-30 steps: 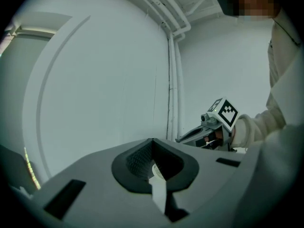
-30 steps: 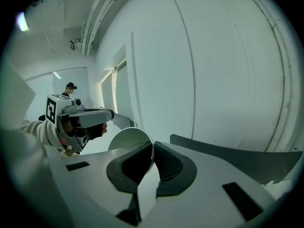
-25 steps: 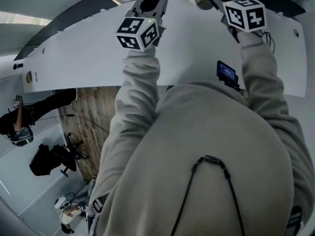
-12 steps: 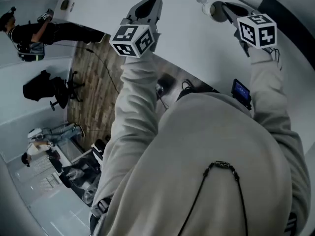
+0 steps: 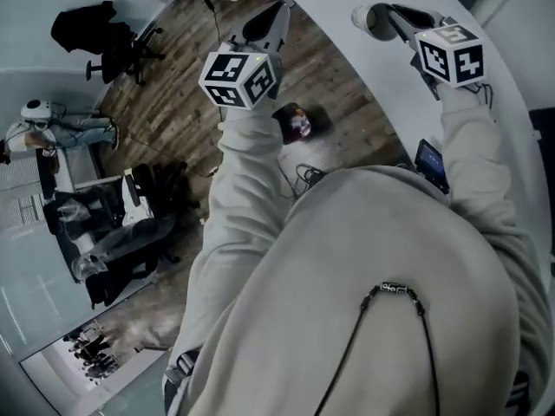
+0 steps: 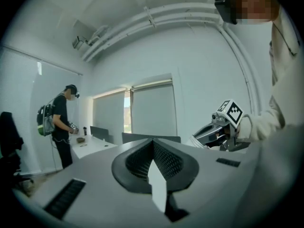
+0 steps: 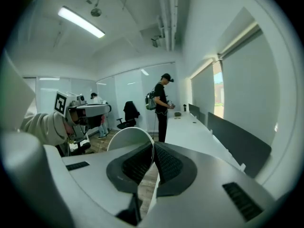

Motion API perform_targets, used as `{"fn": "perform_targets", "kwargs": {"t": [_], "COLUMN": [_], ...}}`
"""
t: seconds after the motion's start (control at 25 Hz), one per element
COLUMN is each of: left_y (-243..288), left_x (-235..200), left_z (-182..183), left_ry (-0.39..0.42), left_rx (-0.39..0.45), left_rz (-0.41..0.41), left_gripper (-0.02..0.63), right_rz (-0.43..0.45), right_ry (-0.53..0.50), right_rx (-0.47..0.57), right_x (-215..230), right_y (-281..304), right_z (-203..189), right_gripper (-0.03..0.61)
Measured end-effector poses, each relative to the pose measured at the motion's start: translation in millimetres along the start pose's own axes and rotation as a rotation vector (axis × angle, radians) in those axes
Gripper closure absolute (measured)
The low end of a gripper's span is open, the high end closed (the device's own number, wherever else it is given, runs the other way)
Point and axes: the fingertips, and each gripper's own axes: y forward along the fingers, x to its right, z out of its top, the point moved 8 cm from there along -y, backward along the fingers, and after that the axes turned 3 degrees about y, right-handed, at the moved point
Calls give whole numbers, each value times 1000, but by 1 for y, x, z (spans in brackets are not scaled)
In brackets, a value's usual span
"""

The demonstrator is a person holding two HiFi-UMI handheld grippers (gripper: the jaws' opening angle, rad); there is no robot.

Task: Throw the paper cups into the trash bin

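My right gripper (image 5: 392, 20) is held up at the top right of the head view, shut on the wall of a white paper cup (image 5: 368, 20). In the right gripper view the cup (image 7: 126, 137) shows as a white disc left of the pinched jaws (image 7: 153, 148). My left gripper (image 5: 263, 16) is raised at the top centre. In its own view the jaws (image 6: 153, 145) are closed on a thin white piece (image 6: 157, 184) that looks like a paper cup's wall; the rest of it is hidden. Both grippers point out into the room, side by side.
A long white table (image 5: 408, 76) curves along the upper right, above wooden floor (image 5: 173, 120). Office chairs (image 5: 104, 29) and a person (image 5: 52, 130) are at the left. A person with a backpack (image 7: 161, 103) stands by the table. A small red thing (image 5: 297, 121) lies on the floor.
The head view has swung round: the white table has slid to the upper right and the wooden floor now fills the left. Both grippers stay raised, and the right one still holds its cup.
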Motion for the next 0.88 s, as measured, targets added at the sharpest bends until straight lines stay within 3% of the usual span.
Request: {"fn": "perform_targets", "kwargs": {"t": [0.08,0.28,0.68,0.88], "left_y": [-40,-116,-251,-314], "left_x": [-31,-103,-220,-269], "left_z": [-7,-23,-60,-84], "left_ry": [-5,-43,-57,-119], "left_rx": [-2,16,0,21], "left_rz": [64,201,273,392], "left_gripper": [620,620,620,620], "right_rz": [59,217,352,435], "right_ry": [-67,-128,-168,-183], "right_rx": [-20,-60,-29,18], "right_x": [-42,-124,-281,-329], "right_y": [35,112,235,265], "right_z": [13,35,81,107], "right_gripper": [540,540,540,540]}}
